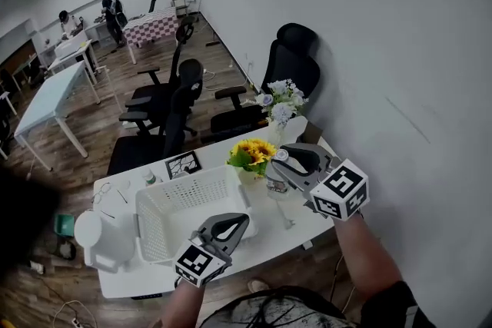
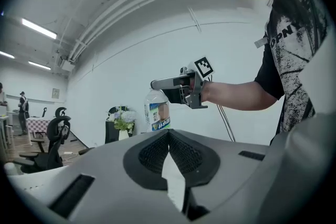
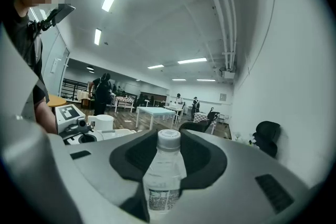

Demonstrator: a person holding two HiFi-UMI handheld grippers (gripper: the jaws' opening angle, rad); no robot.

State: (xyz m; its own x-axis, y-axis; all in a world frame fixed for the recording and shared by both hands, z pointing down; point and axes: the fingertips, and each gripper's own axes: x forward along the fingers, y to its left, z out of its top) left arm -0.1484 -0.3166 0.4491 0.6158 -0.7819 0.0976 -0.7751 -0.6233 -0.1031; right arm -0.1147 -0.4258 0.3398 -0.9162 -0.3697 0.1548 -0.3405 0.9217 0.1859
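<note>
R claw [image 1: 281, 163] clamps water bottle [image 3: 164, 176] by its body, cap up, prob. to keep it upright, just beside sunflowers [image 1: 252, 154] over surface [image 1: 123, 280]. L claw [image 1: 241, 220] closed, empty, near basket [image 1: 154, 234].

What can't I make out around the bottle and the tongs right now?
- Bottle base: cut off by the bottom edge in the right gripper view, behind the left tongs in the left gripper view; standing or lifted unclear.
- Bottle label print: too small in the left gripper view.
- Basket near corner: covered by the left tongs in the head view.
</note>
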